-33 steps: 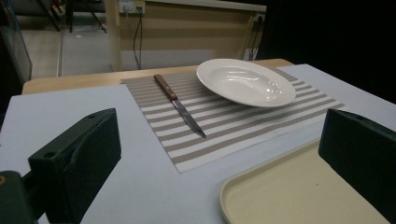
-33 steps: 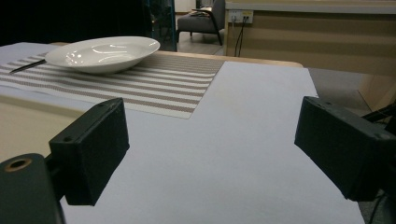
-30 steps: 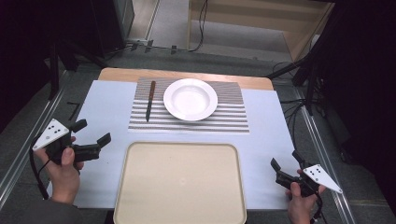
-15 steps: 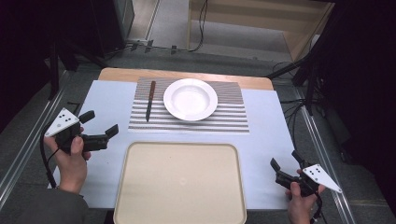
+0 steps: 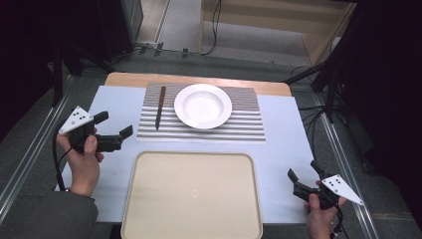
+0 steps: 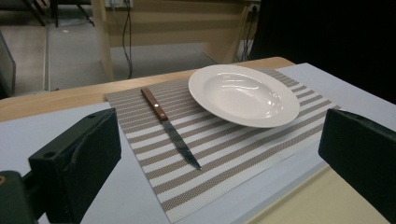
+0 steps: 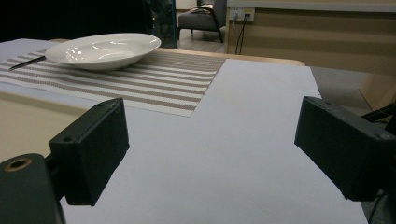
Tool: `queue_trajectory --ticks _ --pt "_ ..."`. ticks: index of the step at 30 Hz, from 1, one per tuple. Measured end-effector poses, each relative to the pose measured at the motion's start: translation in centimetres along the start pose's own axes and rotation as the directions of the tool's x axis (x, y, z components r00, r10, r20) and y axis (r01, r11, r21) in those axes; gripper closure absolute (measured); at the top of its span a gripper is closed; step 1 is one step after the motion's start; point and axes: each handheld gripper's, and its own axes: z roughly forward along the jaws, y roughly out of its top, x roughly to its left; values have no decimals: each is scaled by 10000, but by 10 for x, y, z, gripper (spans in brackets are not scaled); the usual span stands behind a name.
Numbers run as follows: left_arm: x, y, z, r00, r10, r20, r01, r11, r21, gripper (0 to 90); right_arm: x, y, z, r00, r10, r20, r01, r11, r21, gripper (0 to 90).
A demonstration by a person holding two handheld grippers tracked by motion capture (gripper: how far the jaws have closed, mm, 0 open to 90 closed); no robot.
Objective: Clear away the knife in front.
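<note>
A white plate [image 5: 203, 105] sits on a striped placemat [image 5: 249, 124] at the back of the table. A knife with a brown handle [image 5: 160, 106] lies on the mat just left of the plate, blade toward me. My left gripper [image 5: 113, 124] hovers open at the left, pointing right toward the mat's near left corner; its jaws frame the knife [image 6: 170, 127] and plate [image 6: 243, 94]. My right gripper [image 5: 303, 173] rests open at the front right on the pale blue cloth, well clear of the plate [image 7: 105, 50].
A large beige tray [image 5: 193, 195] lies at the front centre between both hands. The pale blue cloth [image 5: 288, 144] covers most of the table, with a strip of wooden tabletop [image 5: 129, 78] at the back. Metal rails run along both table sides.
My left gripper has moved forward and to the right, closer to the placemat's left edge. The right gripper has stayed put.
</note>
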Motion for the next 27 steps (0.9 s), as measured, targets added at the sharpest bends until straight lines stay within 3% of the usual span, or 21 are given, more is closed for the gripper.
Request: queue_trajectory --ticks 7,22,27 --pt "3 5 13 10000 -16 45 16 10000 55 0 0 0 0 10000 -13 39 13 10000 -39 84" --pt "5 12 58 9998 96 174 -107 9978 659 0 1 0 1 9999 -104 26 104 9999 3 84" --pt "5 10 71 9997 -52 230 36 9977 675 0 1 0 1 9999 -82 84 83 10000 -21 84"
